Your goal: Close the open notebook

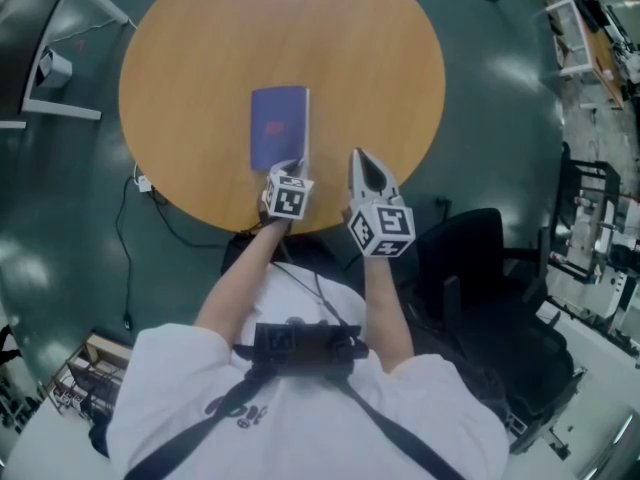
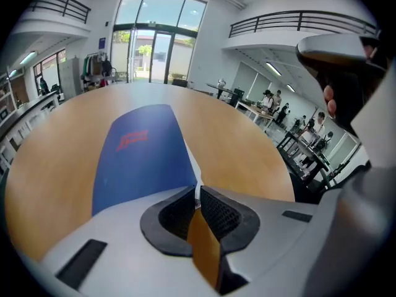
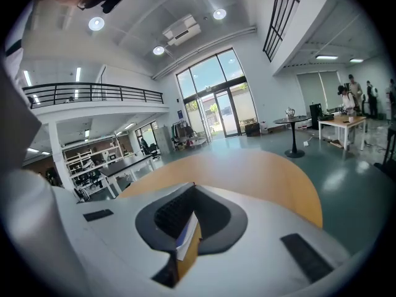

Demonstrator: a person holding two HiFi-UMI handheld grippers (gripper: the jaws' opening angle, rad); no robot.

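**Notebook's flat and shut, left gripper on its corner**

We're looking down at a round wooden table [image 1: 200,58]; the blue-covered notebook with a red print on the front [image 1: 278,126] lies closed and flat on it, on the side nearer to us; its white page edge shows along the right side. Our left gripper [image 1: 293,168] sits at the notebook's near right corner; in the left gripper view its jaws are squeezed down to a thin slit, with a sliver of that corner pinched between the pads [image 2: 219,212]. Our right gripper [image 1: 358,156] is just beside it on the right, apart from the notebook, over bare wood near the table's edge; its jaws are pressed together as well, and we see nothing gripped in them. A black office chair [image 1: 470,258] stands off to our right.
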